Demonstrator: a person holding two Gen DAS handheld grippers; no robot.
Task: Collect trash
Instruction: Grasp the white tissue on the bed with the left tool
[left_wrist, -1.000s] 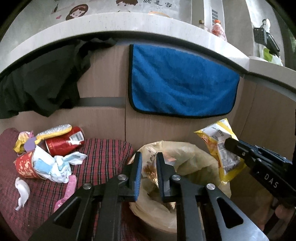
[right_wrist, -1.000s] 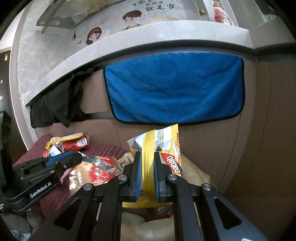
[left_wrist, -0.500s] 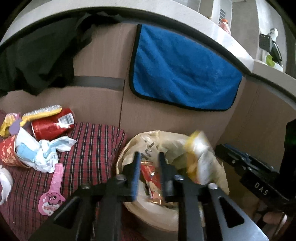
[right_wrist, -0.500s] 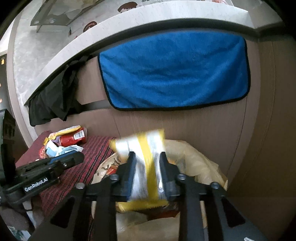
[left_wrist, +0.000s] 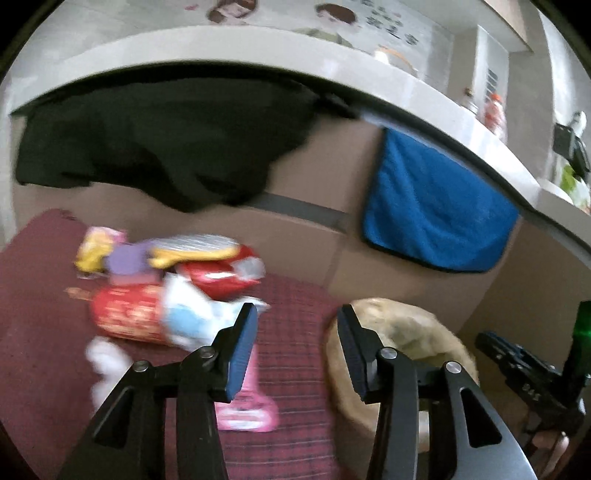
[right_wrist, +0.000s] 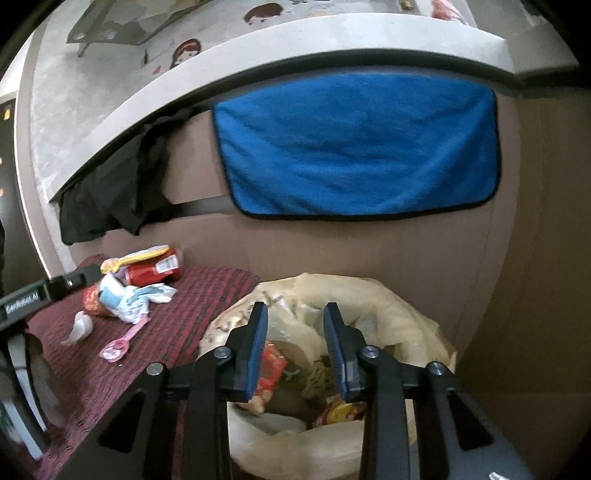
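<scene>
The left gripper (left_wrist: 297, 345) is spreading its jaws wide, with nothing between the blue pads; through the gap shows only the red checked cloth (left_wrist: 295, 306). The right gripper (right_wrist: 295, 341) stands about half open and empty, hanging over the mouth of the yellowish trash bag (right_wrist: 402, 306), touching none of its contents. Inside the bag lie crumpled snack wrappers (right_wrist: 271, 373), red and yellow.

The bag sits off the right edge of the cloth-covered surface, against the brown wall panel. Near the cloth's far left corner the remaining trash is bunched together: a red can (right_wrist: 153, 271) on its side, a yellow wrapper (right_wrist: 142, 254) across it, a red paper cup (left_wrist: 127, 317) stuffed with white and light-blue tissue (left_wrist: 190, 315). A white scrap (right_wrist: 79, 326) and a pink spoon-shaped piece (right_wrist: 122, 341) lie closer to the cloth's near edge.

A blue towel (right_wrist: 354, 147) and a black garment (left_wrist: 162, 136) hang from the grey counter (right_wrist: 258, 62) above.
</scene>
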